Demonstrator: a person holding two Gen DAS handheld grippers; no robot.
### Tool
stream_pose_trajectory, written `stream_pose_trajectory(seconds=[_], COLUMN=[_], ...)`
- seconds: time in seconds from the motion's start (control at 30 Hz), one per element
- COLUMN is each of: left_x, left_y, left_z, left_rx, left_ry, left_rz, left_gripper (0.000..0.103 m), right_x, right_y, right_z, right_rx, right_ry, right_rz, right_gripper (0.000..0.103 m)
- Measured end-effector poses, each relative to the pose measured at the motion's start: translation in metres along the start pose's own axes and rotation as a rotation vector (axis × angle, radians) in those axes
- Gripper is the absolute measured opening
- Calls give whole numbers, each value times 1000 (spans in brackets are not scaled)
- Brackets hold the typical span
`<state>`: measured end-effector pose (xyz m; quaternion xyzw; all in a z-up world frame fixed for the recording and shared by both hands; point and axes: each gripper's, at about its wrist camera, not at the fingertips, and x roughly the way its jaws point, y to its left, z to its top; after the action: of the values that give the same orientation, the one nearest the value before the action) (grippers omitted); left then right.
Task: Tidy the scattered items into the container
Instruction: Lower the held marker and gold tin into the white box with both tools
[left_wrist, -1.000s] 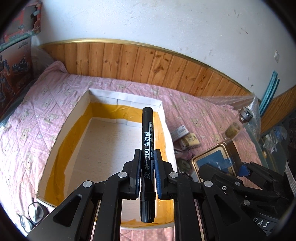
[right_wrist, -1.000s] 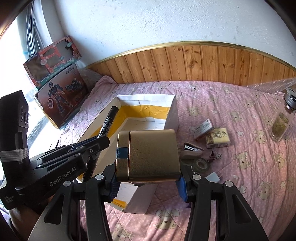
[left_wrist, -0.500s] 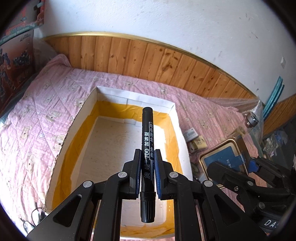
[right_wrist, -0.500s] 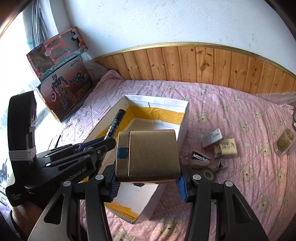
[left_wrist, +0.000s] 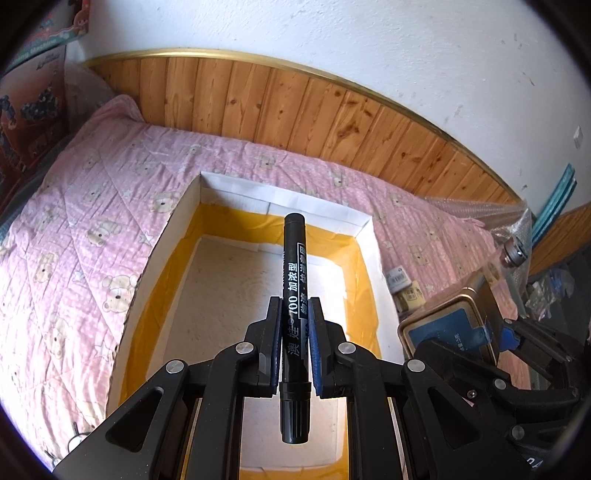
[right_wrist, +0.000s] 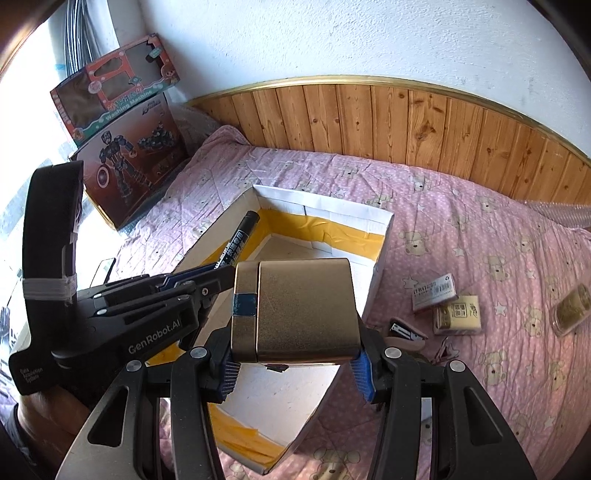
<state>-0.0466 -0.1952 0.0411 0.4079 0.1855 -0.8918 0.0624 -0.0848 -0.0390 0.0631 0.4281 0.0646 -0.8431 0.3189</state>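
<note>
The gold tin hides the middle of the white box in the right wrist view. Print on two small cartons is too small to read; a jar is cut off at the edge.

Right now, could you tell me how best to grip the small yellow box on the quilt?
From above, take the yellow box across its short ends with the tongs: it lies flat, and the white box crowds its far long edge.
</note>
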Motion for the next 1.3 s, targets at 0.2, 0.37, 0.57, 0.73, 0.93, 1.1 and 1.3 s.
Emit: stream_pose_trajectory(seconds=[0.2,0.37,0.57,0.73,0.93,1.1,1.3], left_x=[15,27,39,47,63,79,93], left_y=[6,11,16,21,31,38,38], left_z=[11,17,23,28,31,31,33], left_rx=[-5,-24,-32,-38,-52,-65,-66], left_ry=[21,43,63,78,110,136,168], left_rz=[-1,-2,6,18,31,34,45], left_gripper=[13,13,13,13,13,13,14], right_x=[19,36,52,64,81,101,124], right_y=[-1,-2,-5,-3,-1,2,1], right_z=[12,19,25,31,38,45,51], right_rx=[-23,-50,-66,-88,-116,-156,-196], right_ry=[33,64,90,112,142,180,226], right_rz=[-13,-30,-46,-56,-66,-85,-108], right_gripper=[51,51,51,51,51,51,51])
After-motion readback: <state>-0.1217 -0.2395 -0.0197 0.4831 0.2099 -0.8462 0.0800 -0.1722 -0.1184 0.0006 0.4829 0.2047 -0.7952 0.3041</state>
